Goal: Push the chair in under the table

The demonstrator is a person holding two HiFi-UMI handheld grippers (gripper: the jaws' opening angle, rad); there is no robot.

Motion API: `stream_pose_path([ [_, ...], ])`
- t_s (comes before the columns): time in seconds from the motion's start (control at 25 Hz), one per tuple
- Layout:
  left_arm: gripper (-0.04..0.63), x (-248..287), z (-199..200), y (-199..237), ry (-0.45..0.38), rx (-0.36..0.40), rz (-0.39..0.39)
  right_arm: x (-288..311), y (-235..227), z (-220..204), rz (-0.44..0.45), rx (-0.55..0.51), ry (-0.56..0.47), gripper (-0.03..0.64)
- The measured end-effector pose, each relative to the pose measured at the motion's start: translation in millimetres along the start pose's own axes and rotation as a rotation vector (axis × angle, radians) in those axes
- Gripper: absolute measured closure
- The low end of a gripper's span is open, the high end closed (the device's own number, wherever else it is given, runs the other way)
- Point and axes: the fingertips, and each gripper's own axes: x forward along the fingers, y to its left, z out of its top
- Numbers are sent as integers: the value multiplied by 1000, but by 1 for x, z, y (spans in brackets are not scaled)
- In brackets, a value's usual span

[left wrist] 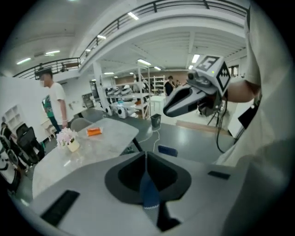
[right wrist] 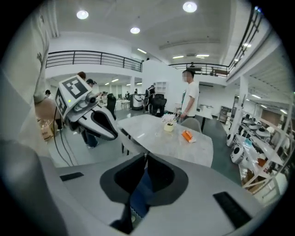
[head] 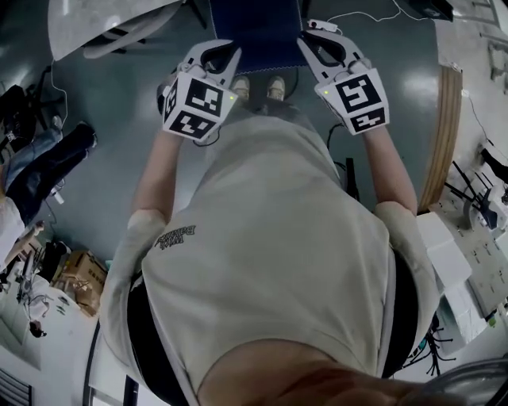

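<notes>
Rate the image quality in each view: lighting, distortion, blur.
Head view: dim and bluish, the person's shirt fills the frame and the blue chair is dark. Left gripper view: strong fisheye, black corners, bright ceiling strips. Right gripper view: same bending, glaring round ceiling lamps, table fairly sharp.

Your left gripper (left wrist: 146,161) has its jaws pressed together, blue chair (left wrist: 150,196) showing just below them, right gripper (left wrist: 169,109) upper right, grey table (left wrist: 108,138) at left.
</notes>
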Motion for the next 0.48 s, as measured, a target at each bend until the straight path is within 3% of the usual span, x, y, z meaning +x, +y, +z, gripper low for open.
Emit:
stream_pose_path([
  [0.16, 580, 21, -23, -14, 126, 78, -103, 9, -1, -36, 93, -72, 119, 600],
  [0.28, 471, 35, -42, -26, 197, 141, -175, 15, 0, -69, 156, -125, 215, 502],
  [0.48, 445, 57, -72, -45, 258, 199, -294, 25, 8, -129, 271, -200, 381, 456],
])
